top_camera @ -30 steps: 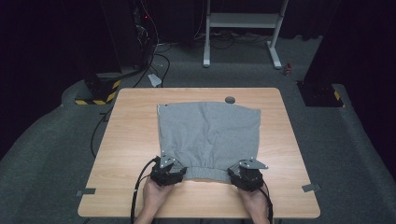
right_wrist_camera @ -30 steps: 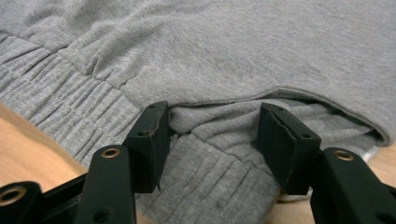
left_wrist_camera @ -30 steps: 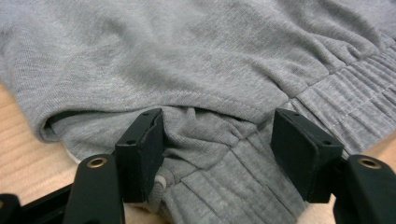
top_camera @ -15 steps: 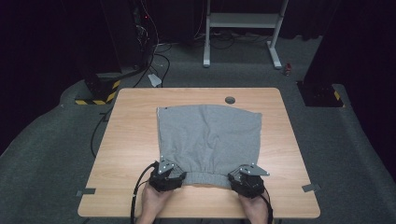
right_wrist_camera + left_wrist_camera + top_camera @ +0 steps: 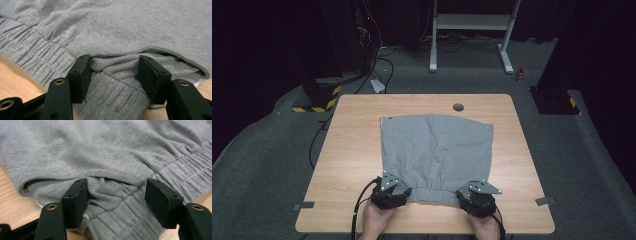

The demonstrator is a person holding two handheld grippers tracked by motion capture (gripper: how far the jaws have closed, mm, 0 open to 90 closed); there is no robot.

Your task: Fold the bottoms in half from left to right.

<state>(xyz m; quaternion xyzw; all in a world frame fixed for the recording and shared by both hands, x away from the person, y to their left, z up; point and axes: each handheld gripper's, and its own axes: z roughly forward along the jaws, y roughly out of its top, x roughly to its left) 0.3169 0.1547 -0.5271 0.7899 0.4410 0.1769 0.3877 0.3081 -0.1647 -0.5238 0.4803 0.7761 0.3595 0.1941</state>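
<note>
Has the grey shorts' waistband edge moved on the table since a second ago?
Yes. The grey shorts have slid toward the table's near edge; less bare wood is left in front of the waistband, and more by the round hole.

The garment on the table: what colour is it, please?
Plain grey garment, clearest in the high view.

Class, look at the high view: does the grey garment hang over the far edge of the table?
No, the grey garment lies wholly on the table, with bare wood beyond its far edge.
</note>
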